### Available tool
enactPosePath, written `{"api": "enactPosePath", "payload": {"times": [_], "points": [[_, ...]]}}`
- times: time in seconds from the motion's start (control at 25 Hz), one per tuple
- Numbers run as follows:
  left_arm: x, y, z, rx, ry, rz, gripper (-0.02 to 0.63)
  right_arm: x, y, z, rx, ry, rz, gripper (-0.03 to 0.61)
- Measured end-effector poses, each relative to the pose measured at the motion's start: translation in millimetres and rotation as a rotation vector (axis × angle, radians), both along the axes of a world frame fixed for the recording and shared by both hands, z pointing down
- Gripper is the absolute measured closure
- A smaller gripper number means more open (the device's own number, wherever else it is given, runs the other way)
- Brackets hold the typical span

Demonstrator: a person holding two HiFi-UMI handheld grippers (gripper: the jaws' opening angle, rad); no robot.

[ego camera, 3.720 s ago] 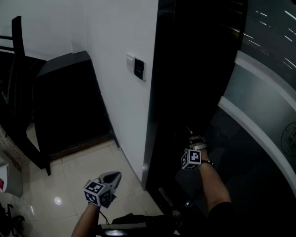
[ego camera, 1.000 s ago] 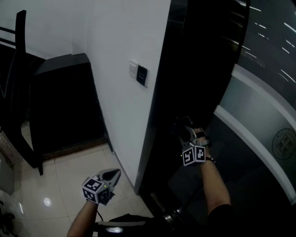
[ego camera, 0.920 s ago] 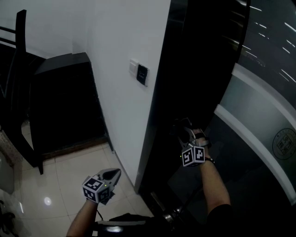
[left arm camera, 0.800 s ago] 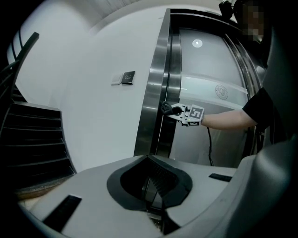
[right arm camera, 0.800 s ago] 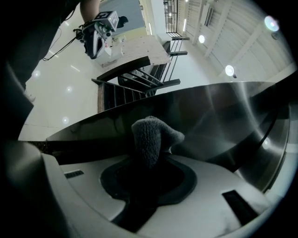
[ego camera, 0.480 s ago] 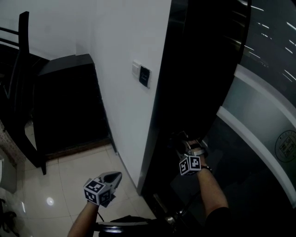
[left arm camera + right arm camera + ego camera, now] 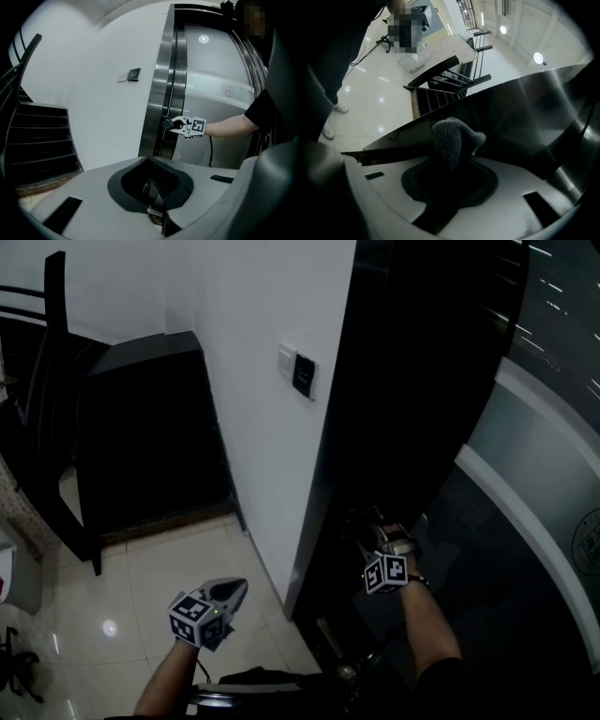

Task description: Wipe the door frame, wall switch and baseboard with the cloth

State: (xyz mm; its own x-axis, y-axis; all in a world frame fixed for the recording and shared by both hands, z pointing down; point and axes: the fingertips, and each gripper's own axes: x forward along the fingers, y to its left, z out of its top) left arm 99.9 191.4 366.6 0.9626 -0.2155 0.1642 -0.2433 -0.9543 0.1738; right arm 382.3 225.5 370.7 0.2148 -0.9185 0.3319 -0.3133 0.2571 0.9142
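- My right claw (image 7: 366,524) is closed tight on the cloth (image 7: 450,138). A fat grey lump of it pokes out past the tips.
- The cloth is pushed up against the dark, shiny door frame (image 7: 330,474), low down and well below the wall switch (image 7: 304,374).
- My left claw (image 7: 232,592) is closed too, and it has nothing in it. It hangs over the floor (image 7: 150,563), near the white wall (image 7: 244,381).
- The cloth looks soft, light and floppy, like knitted wool. I think it bends around edges easily and will not scratch anything.
- It is best held by a bunch in the middle, as I hold it now, so the loose lump does the rubbing.
- The frame looks smooth and slippery, so the cloth could slide out if my grip gets loose.
- Compared with a second ago, my right claw sits a little lower on the frame, farther from the switch.
- My left claw has stayed in about the same low spot.
- I cannot make out the baseboard in this dark picture.
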Motion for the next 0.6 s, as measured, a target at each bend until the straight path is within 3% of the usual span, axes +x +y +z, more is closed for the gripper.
{"api": "enactPosePath", "payload": {"times": [0.4,0.48,0.6], "points": [[-12.7,1.7,6.5,-0.008,-0.016,-0.051,0.621,-7.1,-0.9,44.6,-0.059,-0.087,0.014,0.488],[-16.7,-0.4,6.2,-0.008,0.000,-0.076,0.621,-11.4,-0.4,51.4,-0.065,-0.164,0.037,0.488],[-28.7,-7.5,-1.4,-0.003,0.049,-0.140,0.621,-27.2,10.4,40.7,0.017,-0.357,0.078,0.489]]}}
